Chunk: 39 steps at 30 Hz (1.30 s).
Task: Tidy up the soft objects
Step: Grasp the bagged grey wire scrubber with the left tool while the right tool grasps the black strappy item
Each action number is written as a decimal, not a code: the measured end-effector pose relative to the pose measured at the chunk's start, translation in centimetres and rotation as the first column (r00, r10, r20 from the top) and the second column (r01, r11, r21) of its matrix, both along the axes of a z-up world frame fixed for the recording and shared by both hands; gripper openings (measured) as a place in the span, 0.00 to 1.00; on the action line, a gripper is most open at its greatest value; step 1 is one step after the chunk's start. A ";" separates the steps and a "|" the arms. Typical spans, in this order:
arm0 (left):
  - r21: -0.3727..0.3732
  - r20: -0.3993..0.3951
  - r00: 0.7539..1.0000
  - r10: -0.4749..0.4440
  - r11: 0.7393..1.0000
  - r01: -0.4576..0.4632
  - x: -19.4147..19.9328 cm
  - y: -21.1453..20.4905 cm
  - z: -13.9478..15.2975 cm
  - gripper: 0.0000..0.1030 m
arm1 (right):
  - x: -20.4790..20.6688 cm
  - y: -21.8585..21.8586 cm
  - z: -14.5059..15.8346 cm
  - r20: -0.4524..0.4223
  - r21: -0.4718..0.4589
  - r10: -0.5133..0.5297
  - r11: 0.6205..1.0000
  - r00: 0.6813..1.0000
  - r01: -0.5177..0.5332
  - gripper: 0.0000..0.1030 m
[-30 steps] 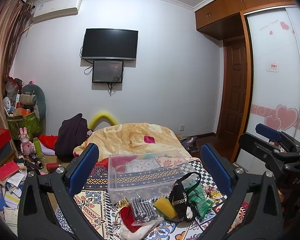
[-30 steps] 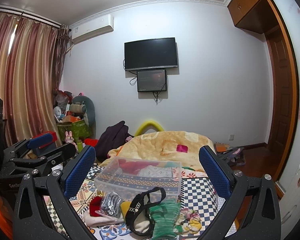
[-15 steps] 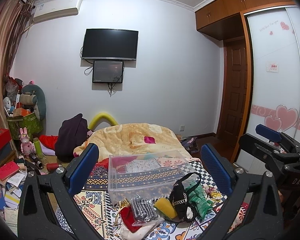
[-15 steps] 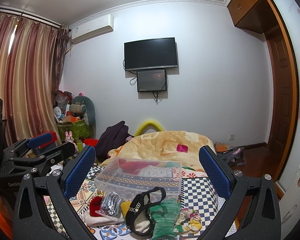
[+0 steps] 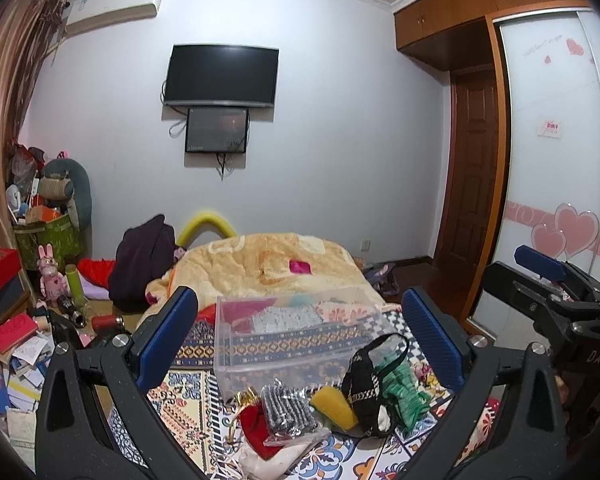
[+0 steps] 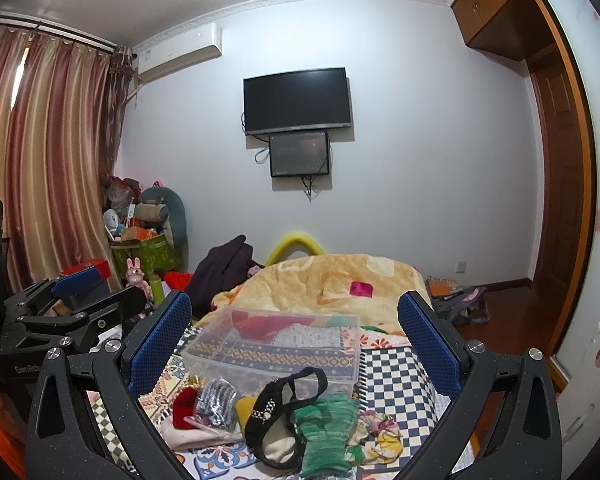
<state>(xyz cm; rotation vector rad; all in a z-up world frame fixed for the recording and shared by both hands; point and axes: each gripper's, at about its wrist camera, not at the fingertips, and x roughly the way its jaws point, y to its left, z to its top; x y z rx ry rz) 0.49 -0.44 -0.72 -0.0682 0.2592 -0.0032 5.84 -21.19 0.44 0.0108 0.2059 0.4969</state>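
Observation:
A clear plastic bin [image 5: 296,340] [image 6: 276,348] stands on the patterned bed cover. In front of it lies a row of soft items: a red pouch [image 5: 256,426], a grey knit piece in a clear bag [image 5: 286,406], a yellow sponge [image 5: 334,402], a black bag with gold trim [image 5: 370,388] [image 6: 276,412], green knitwear [image 5: 400,392] [image 6: 326,428] and a floral cloth [image 6: 380,436]. My left gripper [image 5: 300,340] is open and empty above the pile. My right gripper [image 6: 294,340] is open and empty, to the right of the left one.
An orange blanket [image 5: 268,268] covers the far end of the bed. A dark backpack [image 5: 144,264], toys, books and boxes [image 5: 4,280] crowd the floor at left. A wardrobe and door [image 5: 472,184] stand at right.

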 end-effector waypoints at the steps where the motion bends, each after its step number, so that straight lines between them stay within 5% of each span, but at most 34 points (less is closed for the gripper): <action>1: -0.002 -0.014 1.000 0.000 1.000 0.000 0.2 0.1 -0.3 1.00 | 0.3 0.0 -0.4 -0.013 -0.003 -0.003 1.000 1.000 0.003 1.00; 14: -0.069 -0.280 0.960 -0.016 0.998 -0.003 4.4 1.6 -8.9 1.00 | 4.3 -0.9 -7.1 -0.277 -0.035 0.027 0.999 0.960 -0.038 1.00; 18: -0.104 -0.334 0.942 -0.025 0.995 -0.011 5.3 2.5 -11.0 0.81 | 4.5 -0.3 -8.4 -0.323 -0.030 0.067 0.996 0.944 -0.081 1.00; 28: -0.156 -0.386 0.919 -0.079 0.988 0.019 6.4 2.5 -12.9 0.43 | 5.1 2.1 -10.2 -0.394 -0.028 0.161 0.982 0.905 -0.187 0.73; 35: -0.139 -0.443 0.894 -0.068 0.990 0.006 7.1 1.9 -14.6 0.43 | 6.2 3.4 -11.6 -0.447 -0.032 0.180 0.976 0.876 -0.217 0.55; 39: -0.134 -0.462 0.884 -0.064 0.991 0.002 7.5 1.6 -15.5 0.43 | 6.8 4.2 -12.2 -0.480 -0.008 0.217 0.968 0.850 -0.251 0.34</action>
